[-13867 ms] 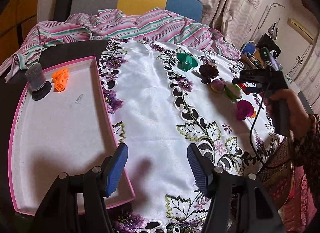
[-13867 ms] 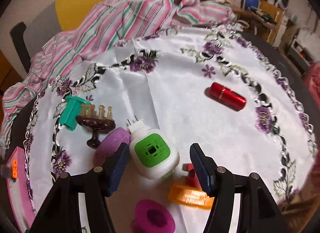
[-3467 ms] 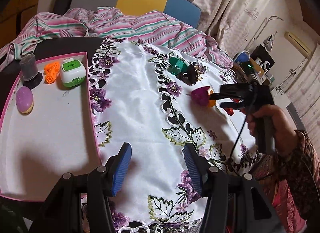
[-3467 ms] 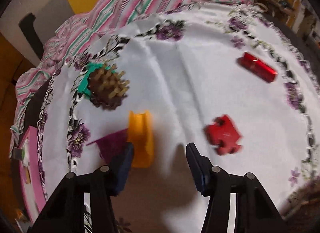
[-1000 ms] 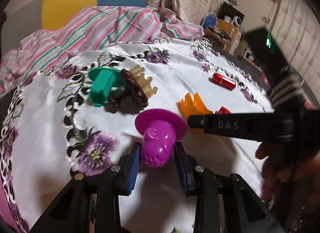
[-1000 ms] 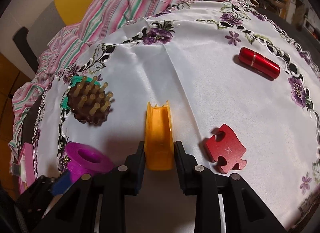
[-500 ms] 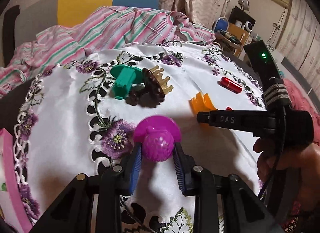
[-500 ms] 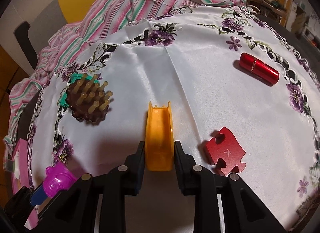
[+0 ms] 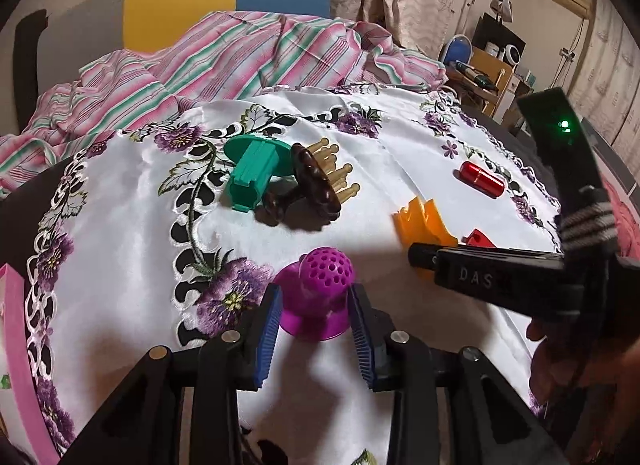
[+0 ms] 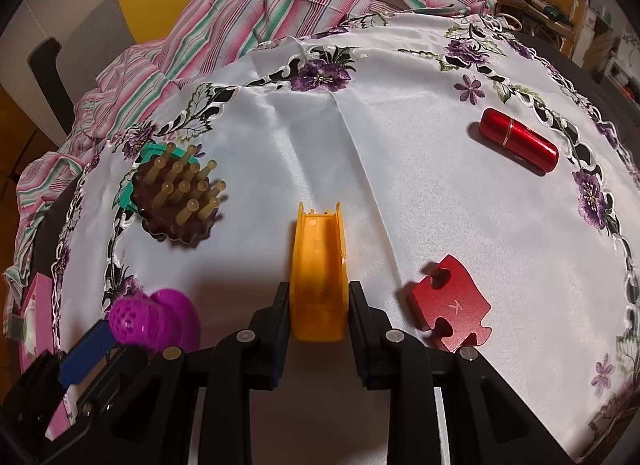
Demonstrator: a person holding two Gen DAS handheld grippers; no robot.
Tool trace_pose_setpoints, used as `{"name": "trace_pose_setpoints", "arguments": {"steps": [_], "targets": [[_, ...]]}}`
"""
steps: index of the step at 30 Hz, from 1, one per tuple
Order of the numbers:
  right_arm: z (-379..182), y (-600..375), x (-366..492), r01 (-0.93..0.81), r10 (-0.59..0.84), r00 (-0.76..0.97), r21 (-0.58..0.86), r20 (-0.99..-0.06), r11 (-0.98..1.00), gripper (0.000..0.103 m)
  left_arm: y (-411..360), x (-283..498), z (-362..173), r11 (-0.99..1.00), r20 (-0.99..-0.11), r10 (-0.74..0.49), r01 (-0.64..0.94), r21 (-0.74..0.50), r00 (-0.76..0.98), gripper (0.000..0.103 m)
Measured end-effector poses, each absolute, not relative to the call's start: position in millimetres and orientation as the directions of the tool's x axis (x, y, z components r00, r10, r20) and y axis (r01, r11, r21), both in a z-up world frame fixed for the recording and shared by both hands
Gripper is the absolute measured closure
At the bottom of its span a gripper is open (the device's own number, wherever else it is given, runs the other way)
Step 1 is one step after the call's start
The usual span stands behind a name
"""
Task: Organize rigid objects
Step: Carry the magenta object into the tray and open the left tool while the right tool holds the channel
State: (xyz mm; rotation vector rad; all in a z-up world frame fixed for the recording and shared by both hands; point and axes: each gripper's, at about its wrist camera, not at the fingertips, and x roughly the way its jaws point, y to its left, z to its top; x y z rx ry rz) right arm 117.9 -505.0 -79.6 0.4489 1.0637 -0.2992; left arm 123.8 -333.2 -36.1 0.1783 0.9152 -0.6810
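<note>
Both tongs are picking things up off the white flowery cloth on the worktop (image 10: 400, 153). The left tongs (image 9: 314, 329) are opening a little around the purple knobbly toy (image 9: 316, 297). The right tongs (image 10: 318, 321) squeeze the orange clip (image 10: 319, 273) tight. Next, I think, both get carried to the pink tray (image 9: 18, 345). Farther off wait the red puzzle piece (image 10: 450, 305), brown peg brush (image 10: 178, 201), green piece (image 9: 252, 173) and red tube (image 10: 518, 141).
</note>
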Motion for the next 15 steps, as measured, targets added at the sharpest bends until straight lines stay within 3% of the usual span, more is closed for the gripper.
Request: {"name": "trace_pose_setpoints", "arguments": {"steps": [1, 3, 7, 8, 10, 15], "targets": [[-80, -505, 118, 0.447, -0.019, 0.459, 0.212, -0.888, 0.869, 0.076, -335, 124, -36, 0.777, -0.779, -0.466, 0.615, -0.133, 0.421, 0.069], [-80, -507, 118, 0.449, -0.015, 0.460, 0.218, -0.888, 0.866, 0.076, -338, 122, -34, 0.773, -0.774, -0.467, 0.622, -0.123, 0.427, 0.059], [-80, -505, 118, 0.448, -0.021, 0.458, 0.211, -0.889, 0.869, 0.076, -348, 123, -33, 0.762, -0.774, -0.459, 0.641, -0.090, 0.436, 0.059], [-80, -505, 118, 0.447, -0.022, 0.458, 0.209, -0.889, 0.870, 0.076, -351, 125, -35, 0.757, -0.778, -0.461, 0.647, -0.093, 0.427, 0.059], [-78, -505, 118, 0.445, -0.023, 0.459, 0.207, -0.888, 0.871, 0.076, -351, 128, -38, 0.758, -0.784, -0.463, 0.644, -0.108, 0.414, 0.071], [-75, -506, 118, 0.440, -0.021, 0.472, 0.215, -0.881, 0.872, 0.076, -333, 125, -36, 0.769, -0.773, -0.482, 0.622, -0.148, 0.412, 0.071]]}}
